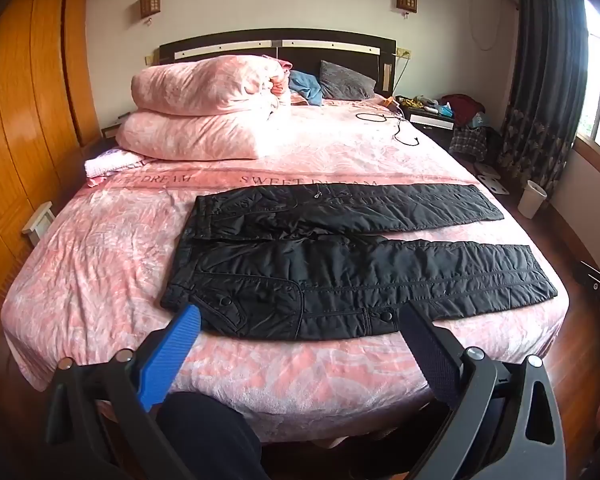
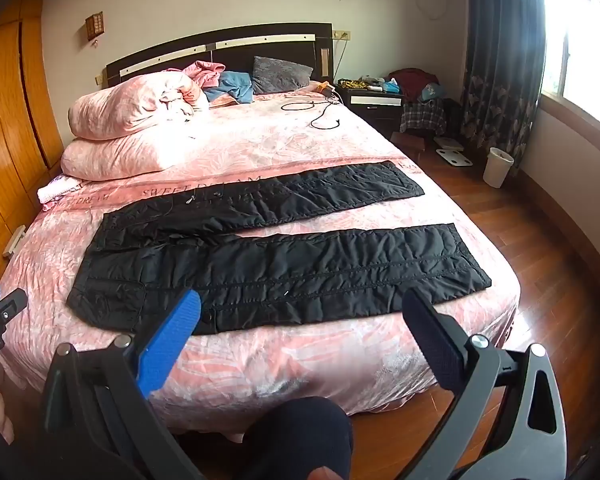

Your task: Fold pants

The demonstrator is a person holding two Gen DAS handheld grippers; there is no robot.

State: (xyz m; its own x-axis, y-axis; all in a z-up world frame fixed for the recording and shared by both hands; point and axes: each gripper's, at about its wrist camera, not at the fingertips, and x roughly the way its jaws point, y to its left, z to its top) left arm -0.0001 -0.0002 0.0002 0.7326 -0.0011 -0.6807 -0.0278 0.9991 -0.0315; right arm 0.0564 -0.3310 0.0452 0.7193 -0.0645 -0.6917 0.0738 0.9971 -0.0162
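Black quilted pants (image 1: 340,260) lie flat across the foot of the pink bed (image 1: 100,264), waistband to the left, both legs spread apart and pointing right. They show the same way in the right wrist view (image 2: 276,256). My left gripper (image 1: 300,320) is open and empty, held above the bed's near edge just short of the waist and hip. My right gripper (image 2: 300,312) is open and empty, held just short of the near leg. The left gripper also shows at the left edge of the right wrist view (image 2: 0,312).
Folded pink quilts (image 1: 204,112) and pillows are piled at the head of the bed. A black cable (image 1: 396,128) lies on the far right of the bed. A nightstand (image 2: 374,100), clothes, a white bin (image 2: 498,166) and wooden floor are on the right. Wooden wardrobes (image 1: 20,120) stand on the left.
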